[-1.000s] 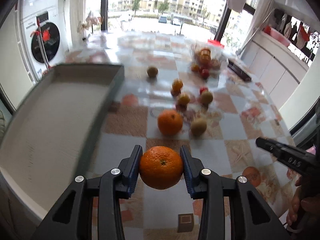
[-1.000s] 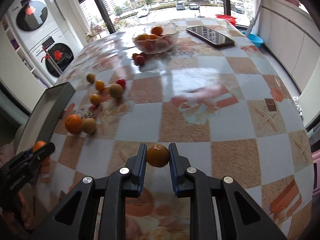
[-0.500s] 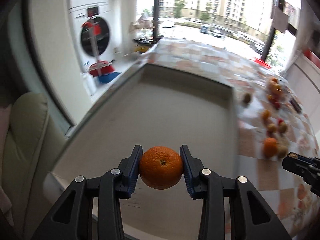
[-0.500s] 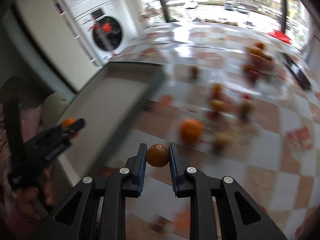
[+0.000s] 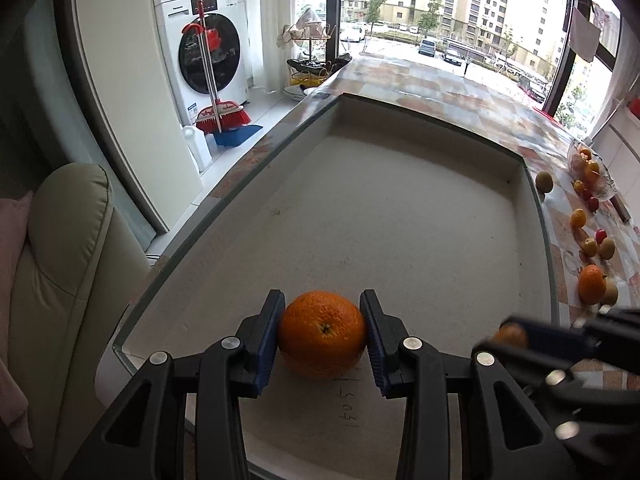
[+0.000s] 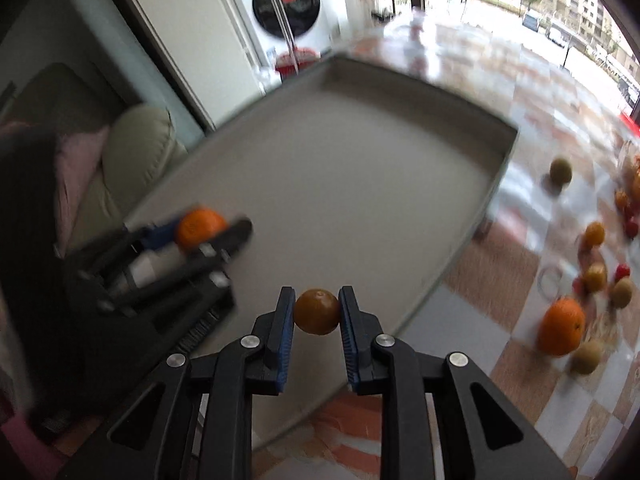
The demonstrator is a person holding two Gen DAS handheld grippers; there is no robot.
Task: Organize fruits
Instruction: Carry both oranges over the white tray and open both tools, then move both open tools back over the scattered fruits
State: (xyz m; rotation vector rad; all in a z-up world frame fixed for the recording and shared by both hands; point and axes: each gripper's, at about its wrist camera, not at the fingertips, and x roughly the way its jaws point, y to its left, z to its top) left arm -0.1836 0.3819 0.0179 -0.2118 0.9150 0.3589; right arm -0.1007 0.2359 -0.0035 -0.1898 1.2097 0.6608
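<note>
Orange [image 5: 322, 333] clamped in left tool [image 5: 322, 336], above tray [image 5: 400, 208].

My left gripper [image 5: 322, 334] is matt black plastic with ribbed blue pads [image 5: 267, 346] and bright metal screws; the orange [image 5: 322, 334] in it has dimpled, slightly shiny peel. My tray [image 5: 400, 216] looks matt, pale and scuffed. The tabletop [image 5: 452, 96] is glossy. The armchair [image 5: 68, 248] looks like smooth leather.
</note>
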